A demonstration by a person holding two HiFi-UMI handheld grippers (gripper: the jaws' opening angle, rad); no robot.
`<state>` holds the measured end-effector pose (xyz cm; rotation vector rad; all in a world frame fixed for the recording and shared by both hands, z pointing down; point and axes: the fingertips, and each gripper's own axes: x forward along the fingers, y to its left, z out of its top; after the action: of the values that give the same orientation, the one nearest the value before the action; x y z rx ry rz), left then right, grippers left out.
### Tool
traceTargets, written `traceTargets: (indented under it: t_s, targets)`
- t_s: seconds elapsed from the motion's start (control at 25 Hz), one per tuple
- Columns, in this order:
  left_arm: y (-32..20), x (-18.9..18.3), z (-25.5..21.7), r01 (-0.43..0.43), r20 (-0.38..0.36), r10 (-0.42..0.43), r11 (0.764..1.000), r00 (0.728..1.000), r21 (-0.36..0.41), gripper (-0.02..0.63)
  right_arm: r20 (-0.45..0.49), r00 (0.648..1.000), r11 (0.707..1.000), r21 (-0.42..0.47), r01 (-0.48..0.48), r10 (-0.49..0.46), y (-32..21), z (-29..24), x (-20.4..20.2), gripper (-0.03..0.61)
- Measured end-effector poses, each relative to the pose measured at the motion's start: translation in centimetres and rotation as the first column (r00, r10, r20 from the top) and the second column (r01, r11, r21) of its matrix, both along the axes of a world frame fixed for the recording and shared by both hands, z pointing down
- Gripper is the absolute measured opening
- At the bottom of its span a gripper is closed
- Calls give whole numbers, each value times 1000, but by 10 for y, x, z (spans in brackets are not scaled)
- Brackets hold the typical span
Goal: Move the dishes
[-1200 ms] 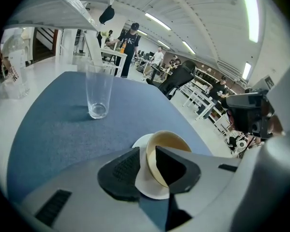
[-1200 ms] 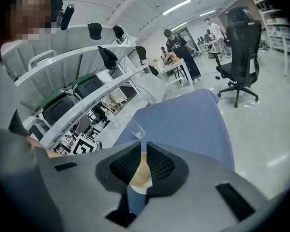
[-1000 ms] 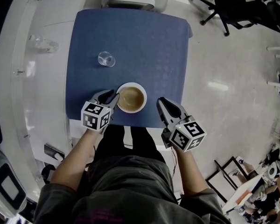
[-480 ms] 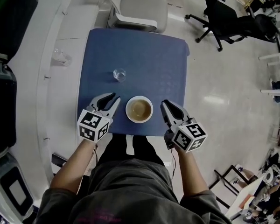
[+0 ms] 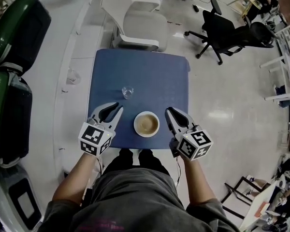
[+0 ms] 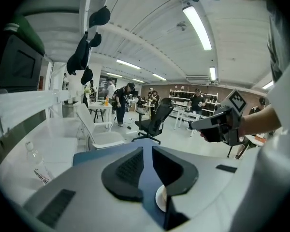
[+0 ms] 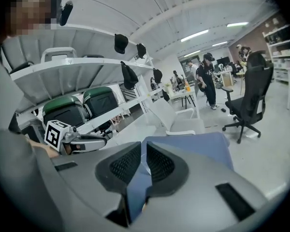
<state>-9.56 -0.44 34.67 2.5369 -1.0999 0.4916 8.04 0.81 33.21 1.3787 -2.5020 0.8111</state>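
Overhead view of a blue surface (image 5: 154,76). A white bowl (image 5: 146,123) sits near its near edge, between two hand-held grippers, and neither touches it. A small glass (image 5: 127,92) stands just beyond the bowl. The left gripper (image 5: 113,109) holds nothing; its jaws have just been closing and are now narrowly apart. The right gripper (image 5: 171,114) is clenched and empty. No dish is held, so this looks like a pause between carries. The next move would need a gripper to open and come down onto a rim.
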Motion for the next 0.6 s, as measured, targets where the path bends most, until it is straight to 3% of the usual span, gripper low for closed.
traceTargets:
  t_s: [0.6]
  targets:
    - [-6, -13, -80, 15, -75, -3, 987, 997, 161, 49, -27, 999, 993, 112, 31, -28, 5, -53, -20, 41]
